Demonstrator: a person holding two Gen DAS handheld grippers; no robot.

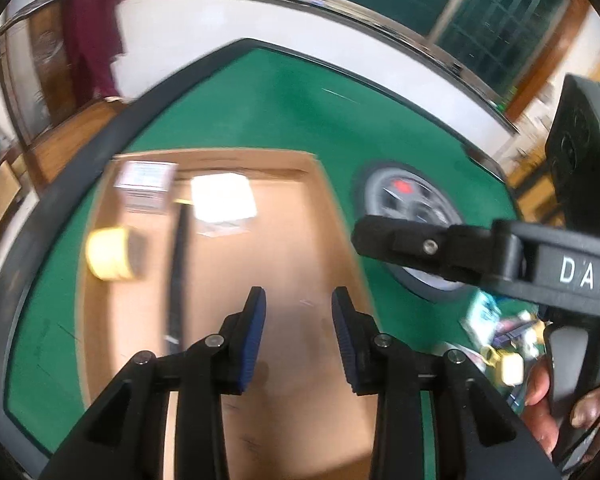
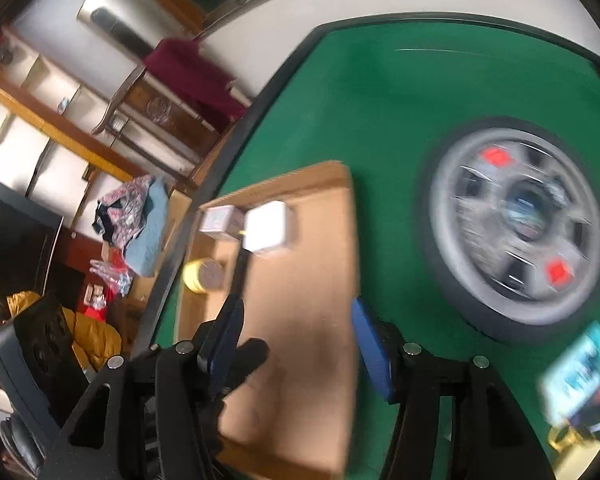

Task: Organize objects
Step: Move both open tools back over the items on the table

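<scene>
The left gripper (image 1: 298,312) hangs over a cardboard box (image 1: 300,240) on the green table (image 1: 284,100). Its fingers are a little apart and hold nothing. The right gripper (image 2: 296,344) is open wider, empty too. In the box, a yellow tape roll (image 1: 110,254) sits at nine o'clock, a white box (image 1: 223,200) at twelve, and a black stick (image 1: 179,264) between them.

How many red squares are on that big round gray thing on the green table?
2 show in the right wrist view: one red square near the top of the round gray thing, one at its lower right. The left wrist view shows only one; the right gripper hides part.
</scene>
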